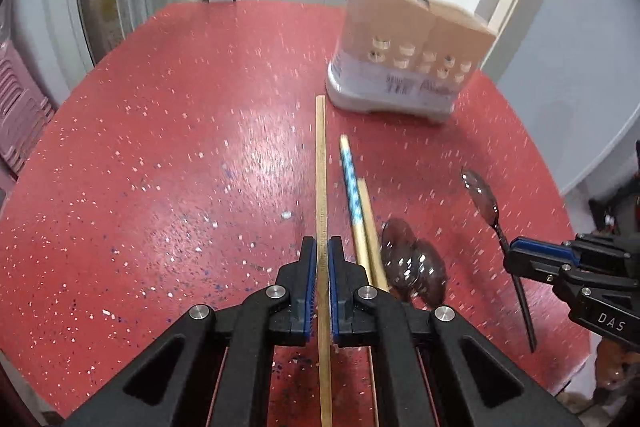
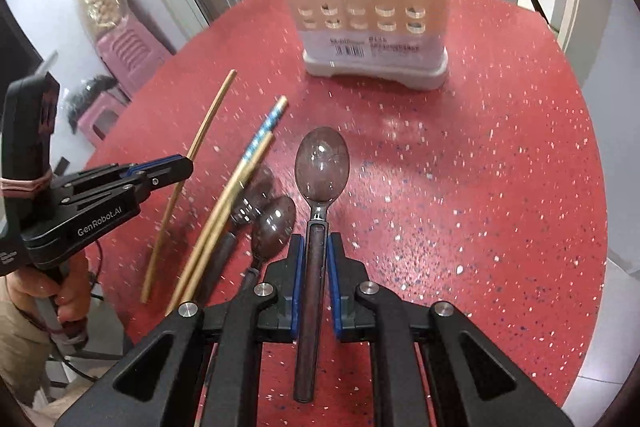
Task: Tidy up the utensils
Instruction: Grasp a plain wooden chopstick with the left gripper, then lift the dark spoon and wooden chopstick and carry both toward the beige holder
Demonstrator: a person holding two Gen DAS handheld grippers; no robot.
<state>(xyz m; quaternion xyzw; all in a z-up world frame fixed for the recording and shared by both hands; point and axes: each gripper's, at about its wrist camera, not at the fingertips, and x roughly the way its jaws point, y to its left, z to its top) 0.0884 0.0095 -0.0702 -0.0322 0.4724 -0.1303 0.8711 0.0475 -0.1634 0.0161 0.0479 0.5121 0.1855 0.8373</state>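
My left gripper [image 1: 322, 247] is shut on a plain wooden chopstick [image 1: 320, 163], lifted off the red table [image 1: 160, 167]; the same chopstick [image 2: 208, 123] shows in the right wrist view, in the left gripper [image 2: 188, 163]. My right gripper [image 2: 316, 241] is shut on the handle of a dark translucent spoon [image 2: 322, 163], bowl pointing forward; the left wrist view also catches that spoon [image 1: 480, 195] and the right gripper [image 1: 510, 251]. Two more chopsticks [image 2: 244, 171], one with a blue-patterned end, and two spoons [image 2: 272, 223] lie on the table. A beige utensil holder [image 2: 376, 15] stands at the far side.
The holder [image 1: 404, 59] has chopsticks and spoons standing in it. Pink stools [image 2: 128, 55] stand beyond the table's left edge. A person's hand [image 2: 60, 291] grips the left tool's handle. Kitchen cabinets lie behind the table.
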